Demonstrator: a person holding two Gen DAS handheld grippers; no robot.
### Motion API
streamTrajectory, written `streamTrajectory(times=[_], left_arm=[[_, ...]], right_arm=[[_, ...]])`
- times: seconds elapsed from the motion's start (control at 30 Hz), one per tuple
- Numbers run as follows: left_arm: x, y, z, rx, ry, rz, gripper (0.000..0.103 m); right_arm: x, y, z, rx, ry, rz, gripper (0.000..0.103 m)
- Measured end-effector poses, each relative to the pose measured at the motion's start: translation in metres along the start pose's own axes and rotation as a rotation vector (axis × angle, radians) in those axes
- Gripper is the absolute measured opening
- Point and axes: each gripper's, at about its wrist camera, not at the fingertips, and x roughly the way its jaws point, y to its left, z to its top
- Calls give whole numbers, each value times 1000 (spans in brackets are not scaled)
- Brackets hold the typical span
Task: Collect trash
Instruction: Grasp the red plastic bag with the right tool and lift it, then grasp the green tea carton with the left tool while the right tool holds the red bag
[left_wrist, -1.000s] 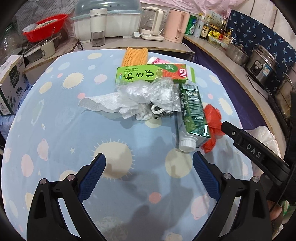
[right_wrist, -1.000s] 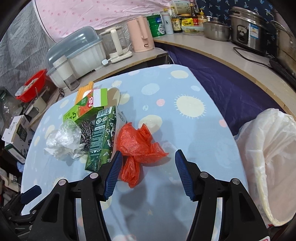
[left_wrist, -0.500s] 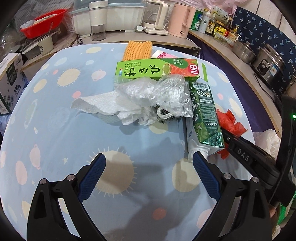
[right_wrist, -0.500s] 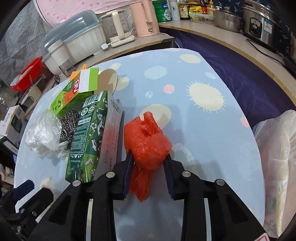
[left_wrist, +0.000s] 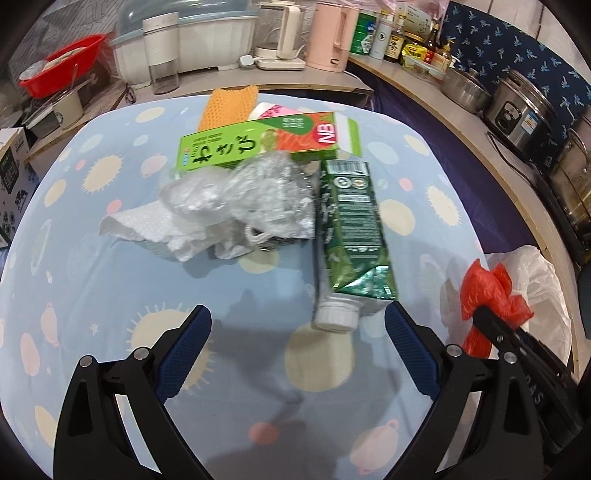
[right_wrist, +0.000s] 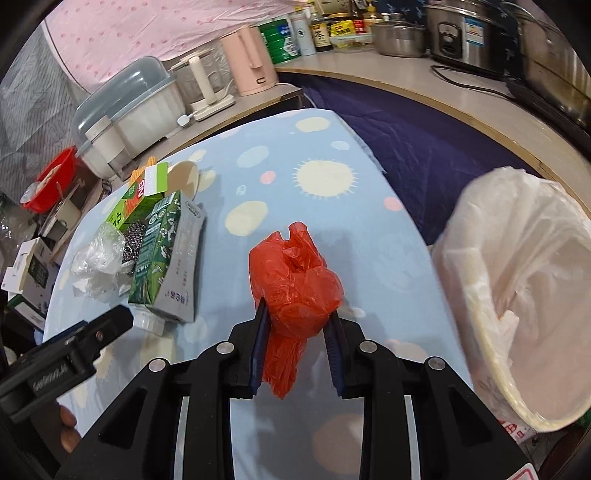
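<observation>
My right gripper (right_wrist: 297, 314) is shut on a crumpled red plastic bag (right_wrist: 293, 280), held just above the table's right side; the same red plastic bag (left_wrist: 491, 295) shows at the right edge of the left wrist view. A bin lined with a white bag (right_wrist: 517, 273) stands off the table's right edge. My left gripper (left_wrist: 297, 325) is open over bare cloth, just short of a green carton (left_wrist: 351, 225) with a white cap. Beside it lie clear crumpled plastic (left_wrist: 240, 192), a paper towel (left_wrist: 147, 225), a steel scourer (right_wrist: 133, 236) and a green wasabi box (left_wrist: 258, 144).
The table (left_wrist: 110, 295) wears a light blue cloth with sun prints. Behind it a counter carries a pink kettle (left_wrist: 330, 35), a dish rack (left_wrist: 192, 44), bottles and steel pots (left_wrist: 524, 107). An orange foam net (left_wrist: 229, 107) lies at the far table edge.
My right gripper closed on the red bag and carried it right, away from the carton toward the bin. My left gripper moved forward, closer to the pile.
</observation>
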Motion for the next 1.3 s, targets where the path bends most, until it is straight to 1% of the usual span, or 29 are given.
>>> streamTrajectory(times=[0.27, 0.5, 0.57, 0.67, 0.73, 0.77, 0.83, 1.1, 1.3], left_arm=[[12, -31, 9, 32, -1, -14, 91], [32, -46, 21, 44, 5, 3, 90], [38, -48, 24, 44, 8, 4, 87], [45, -51, 26, 51, 22, 3, 76], [50, -51, 27, 52, 36, 10, 66], [52, -51, 27, 50, 42, 12, 63], [55, -50, 26, 49, 60, 9, 47], [45, -50, 14, 57, 65, 4, 47], [22, -55, -3, 79, 62, -20, 46]], right_arm=[[-15, -19, -7, 39, -7, 1, 27], [-19, -25, -8, 44, -16, -3, 27], [-19, -26, -8, 47, -16, -3, 27], [-19, -27, -9, 51, -14, -3, 27], [-19, -29, -10, 55, -14, -3, 27], [-19, -29, -10, 56, -14, -3, 27], [-20, -30, -10, 59, -15, -3, 27], [-30, -32, -12, 63, -29, -4, 27], [-47, -34, -16, 67, -54, 0, 27]])
